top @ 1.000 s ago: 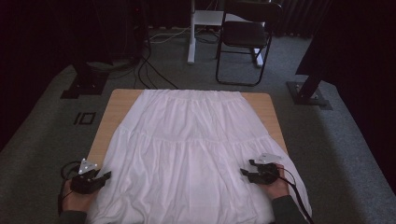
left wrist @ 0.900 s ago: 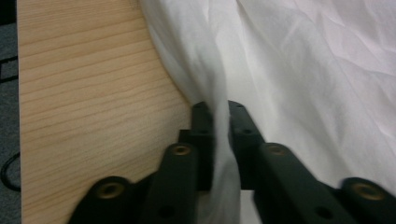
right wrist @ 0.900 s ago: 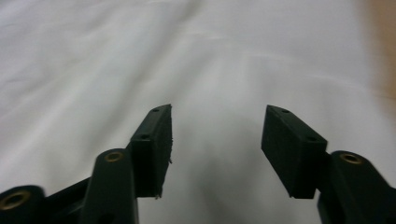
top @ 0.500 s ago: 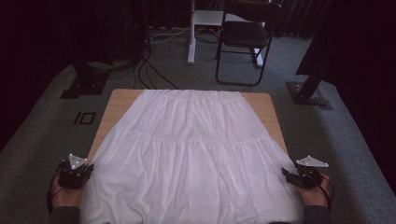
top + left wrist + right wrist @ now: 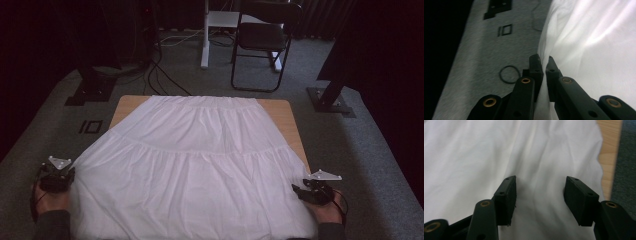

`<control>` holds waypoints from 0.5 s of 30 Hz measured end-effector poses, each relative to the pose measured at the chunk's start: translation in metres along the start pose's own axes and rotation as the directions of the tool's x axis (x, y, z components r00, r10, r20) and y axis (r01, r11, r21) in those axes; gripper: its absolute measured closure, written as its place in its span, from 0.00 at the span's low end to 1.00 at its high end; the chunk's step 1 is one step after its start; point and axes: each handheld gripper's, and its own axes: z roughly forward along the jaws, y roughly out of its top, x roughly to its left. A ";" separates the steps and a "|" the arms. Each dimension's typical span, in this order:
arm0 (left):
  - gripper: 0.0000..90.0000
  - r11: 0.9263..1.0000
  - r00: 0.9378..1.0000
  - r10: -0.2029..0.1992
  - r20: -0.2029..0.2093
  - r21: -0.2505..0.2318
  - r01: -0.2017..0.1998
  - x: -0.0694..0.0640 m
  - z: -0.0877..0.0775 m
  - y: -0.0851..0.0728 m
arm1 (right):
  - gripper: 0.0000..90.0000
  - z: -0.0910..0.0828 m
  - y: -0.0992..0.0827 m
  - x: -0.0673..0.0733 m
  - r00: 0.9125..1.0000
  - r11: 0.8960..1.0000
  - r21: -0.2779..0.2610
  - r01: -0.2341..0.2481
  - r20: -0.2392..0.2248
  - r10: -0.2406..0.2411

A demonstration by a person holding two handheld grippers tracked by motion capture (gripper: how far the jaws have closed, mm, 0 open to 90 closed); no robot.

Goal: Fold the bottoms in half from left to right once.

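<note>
A white tiered skirt lies spread flat on a wooden table, waistband at the far end. At the skirt's near left corner, my left gripper is shut on the edge of the cloth. In the left gripper view the fabric runs up between the two closed jaws of that gripper. My right gripper sits at the near right corner. Its jaws stand apart over the skirt and have just been closing a little. Cloth lies under and between them, unpinched.
Bare table wood shows right of the hem. Grey carpet surrounds the table, with a black cable ring and a square mark at the left. A black chair, a white post and black stand bases stand beyond.
Both hands have moved outward from the hem to the skirt's near corners. The left one drew the cloth's edge out to the left; the right went past the corner, then came back a little.
</note>
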 end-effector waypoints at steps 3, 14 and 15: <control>0.99 0.998 0.988 -0.067 -0.137 0.010 0.069 0.029 -0.001 0.005 | 0.47 0.001 0.002 0.015 0.999 1.000 0.001 0.018 -0.038 -0.018; 0.98 0.996 0.998 -0.038 -0.052 -0.083 0.033 0.007 -0.031 0.016 | 0.45 0.007 0.008 0.040 0.993 0.997 -0.005 0.075 -0.088 -0.075; 0.98 0.995 0.999 -0.028 -0.027 -0.097 0.025 0.002 -0.035 0.017 | 0.45 0.007 0.007 0.039 0.993 0.997 -0.009 0.076 -0.090 -0.076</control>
